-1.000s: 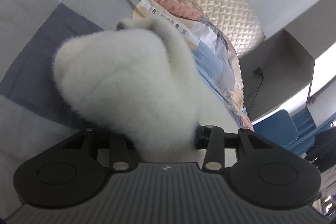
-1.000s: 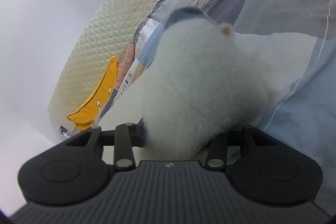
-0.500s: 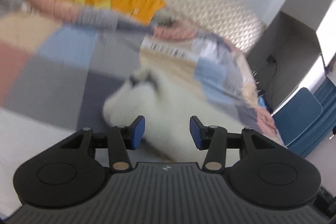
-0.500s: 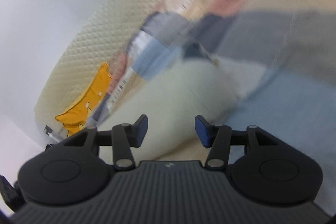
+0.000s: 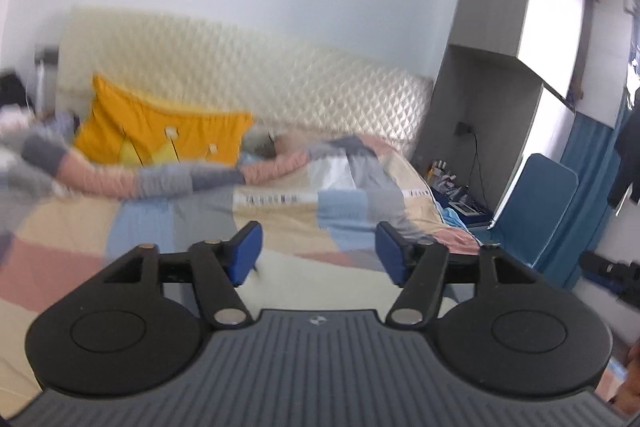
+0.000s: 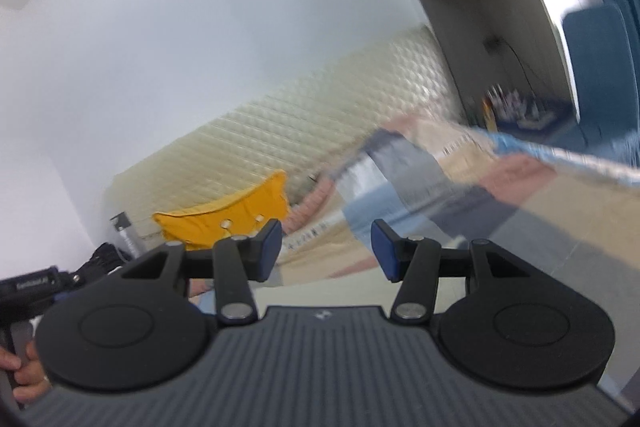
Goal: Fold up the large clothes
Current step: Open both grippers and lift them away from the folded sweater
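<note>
1. A second ago a white fluffy garment was clamped between the pads of both claws; now nothing lies between them, and the garment can no longer be made out with certainty. Only a pale blurred patch on the bed just beyond the left claw (image 5: pixel 318 251) may be it.
2. The left claw is seen with its blue pads wide apart and still spreading, empty.
3. The right claw (image 6: pixel 324 251) is held moderately open, also empty.
4. Both views have swung from close on the bed up toward its head end: the patchwork quilt (image 5: pixel 280 211), the yellow pillow (image 5: pixel 160 135) at the quilted headboard (image 5: pixel 320 83), and a blue chair (image 5: pixel 536 211) off the bed's right edge are now shown.
5. A strip of dark lettering is printed across the quilt, too blurred to be read.
6. White lettering on a black device (image 6: pixel 28 287) at the left edge of the right view cannot be read either.
</note>
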`<state>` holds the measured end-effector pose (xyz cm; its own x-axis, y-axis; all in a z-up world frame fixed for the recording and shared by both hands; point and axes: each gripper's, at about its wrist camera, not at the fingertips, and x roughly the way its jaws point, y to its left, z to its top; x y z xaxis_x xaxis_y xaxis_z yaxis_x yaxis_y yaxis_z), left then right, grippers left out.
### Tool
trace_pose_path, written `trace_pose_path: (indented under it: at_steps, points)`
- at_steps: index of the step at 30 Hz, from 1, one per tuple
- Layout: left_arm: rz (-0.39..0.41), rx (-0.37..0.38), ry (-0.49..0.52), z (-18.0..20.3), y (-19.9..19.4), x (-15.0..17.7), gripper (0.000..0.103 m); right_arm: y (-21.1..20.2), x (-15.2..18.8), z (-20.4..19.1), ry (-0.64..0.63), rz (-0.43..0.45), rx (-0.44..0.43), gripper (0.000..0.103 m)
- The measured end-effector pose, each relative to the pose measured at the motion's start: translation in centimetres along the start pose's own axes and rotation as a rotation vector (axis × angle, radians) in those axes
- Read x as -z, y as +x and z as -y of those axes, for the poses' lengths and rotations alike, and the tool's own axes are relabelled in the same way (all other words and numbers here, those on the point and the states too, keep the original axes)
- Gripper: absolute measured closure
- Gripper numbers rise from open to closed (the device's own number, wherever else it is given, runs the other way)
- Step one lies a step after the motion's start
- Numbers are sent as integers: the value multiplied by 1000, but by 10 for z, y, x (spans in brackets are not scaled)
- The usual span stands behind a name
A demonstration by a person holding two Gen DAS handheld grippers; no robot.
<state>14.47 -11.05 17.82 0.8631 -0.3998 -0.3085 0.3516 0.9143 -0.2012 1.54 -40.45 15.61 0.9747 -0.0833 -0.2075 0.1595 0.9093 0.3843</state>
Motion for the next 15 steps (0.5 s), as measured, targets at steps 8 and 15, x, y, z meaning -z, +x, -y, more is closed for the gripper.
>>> trace_pose_path:
  at_steps: [8, 15]
  points:
    - [22, 27, 95, 32, -93, 20, 5, -77, 8, -47, -83, 44, -20, 50]
    - [32, 34, 97, 31, -137, 56, 1, -109, 34, -58, -90, 21, -23, 50]
